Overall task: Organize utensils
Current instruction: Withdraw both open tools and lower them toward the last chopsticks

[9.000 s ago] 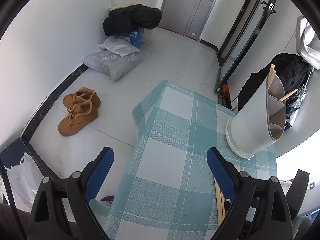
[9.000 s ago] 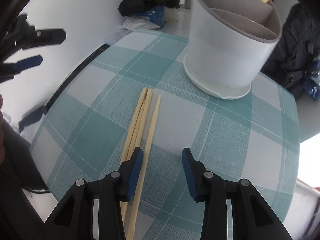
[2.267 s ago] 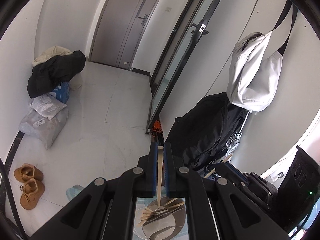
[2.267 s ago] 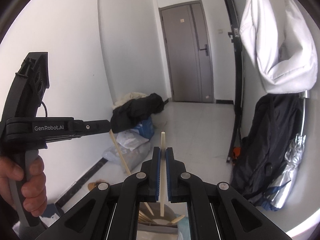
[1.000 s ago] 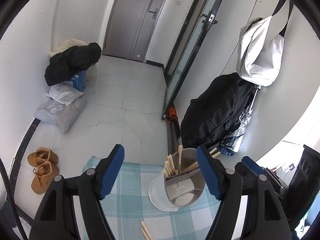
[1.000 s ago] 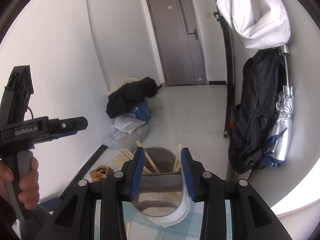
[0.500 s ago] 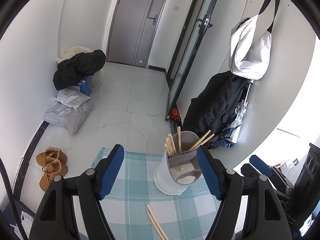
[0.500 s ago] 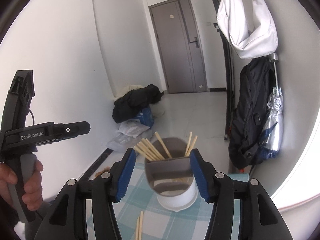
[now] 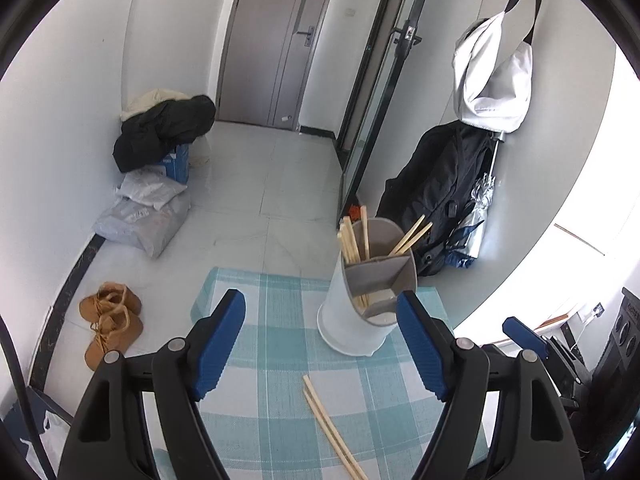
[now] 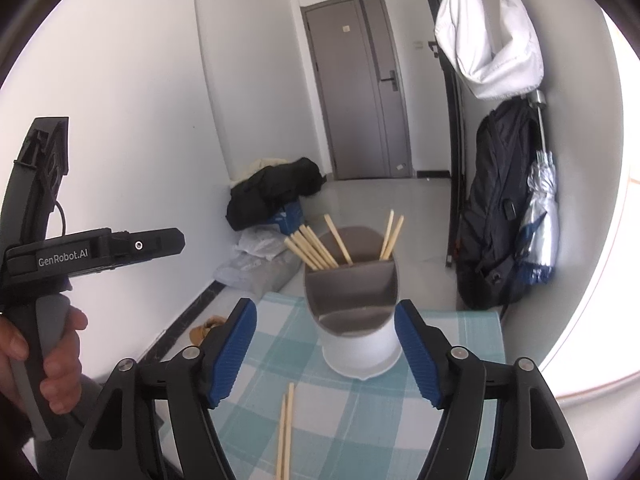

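Observation:
A white utensil holder [image 9: 352,320] with grey dividers stands on the checked table [image 9: 272,360]; several wooden chopsticks [image 9: 350,240] stand in its back compartments. It also shows in the right wrist view [image 10: 360,344] with its chopsticks [image 10: 312,250]. Two loose chopsticks [image 9: 332,428] lie on the cloth in front of it, also in the right wrist view [image 10: 286,428]. My left gripper [image 9: 322,344] is open and empty above the table. My right gripper [image 10: 326,354] is open and empty, facing the holder. The left gripper's body [image 10: 92,256] shows at the left of the right wrist view.
Brown boots [image 9: 110,320] and grey bags [image 9: 144,216] lie on the floor to the left. A black backpack [image 9: 444,184] and a folded umbrella [image 10: 540,216] hang by the right wall. The table's far edge lies just behind the holder.
Both grippers held a chopstick over the holder, then opened. Both have since pulled back and up from the holder, and the right one's jaws are wider.

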{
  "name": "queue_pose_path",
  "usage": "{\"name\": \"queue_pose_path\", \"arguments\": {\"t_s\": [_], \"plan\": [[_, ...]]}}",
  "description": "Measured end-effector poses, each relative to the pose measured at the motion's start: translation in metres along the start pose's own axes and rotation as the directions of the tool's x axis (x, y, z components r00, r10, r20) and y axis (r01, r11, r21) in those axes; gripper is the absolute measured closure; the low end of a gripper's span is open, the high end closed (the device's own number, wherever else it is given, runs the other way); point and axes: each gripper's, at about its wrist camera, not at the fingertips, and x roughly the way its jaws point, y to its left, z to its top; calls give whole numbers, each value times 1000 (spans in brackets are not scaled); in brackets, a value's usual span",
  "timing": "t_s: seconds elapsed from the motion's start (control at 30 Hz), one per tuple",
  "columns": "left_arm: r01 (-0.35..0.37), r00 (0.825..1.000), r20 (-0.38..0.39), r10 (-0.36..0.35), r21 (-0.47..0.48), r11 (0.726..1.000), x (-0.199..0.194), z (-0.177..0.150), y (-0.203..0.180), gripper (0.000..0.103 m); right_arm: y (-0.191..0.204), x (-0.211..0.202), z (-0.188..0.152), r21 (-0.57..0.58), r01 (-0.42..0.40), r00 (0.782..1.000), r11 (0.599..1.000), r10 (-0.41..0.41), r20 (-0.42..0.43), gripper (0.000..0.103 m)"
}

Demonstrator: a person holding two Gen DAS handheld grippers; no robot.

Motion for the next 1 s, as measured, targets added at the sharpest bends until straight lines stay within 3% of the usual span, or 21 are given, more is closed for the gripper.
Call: {"name": "queue_pose_path", "arguments": {"t_s": [0.3,0.53,0.83,1.0], "plan": [[-34,999,5,34,-29,999,17,-26,16,28,1,16,-30,-15,19,996,1000,-20,-81,26],[-53,997,-60,49,-73,996,43,-40,38,21,7,42,-49,-53,15,982,999,-24,-186,23],[-104,991,-100,91,-141,985,55,-40,64,19,19,100,-77,-135,-12,924,991,-40,-379,21],[-137,986,-119,116,-185,973,57,-44,81,19,30,135,-91,-155,-40,895,987,-34,-445,23]]}}
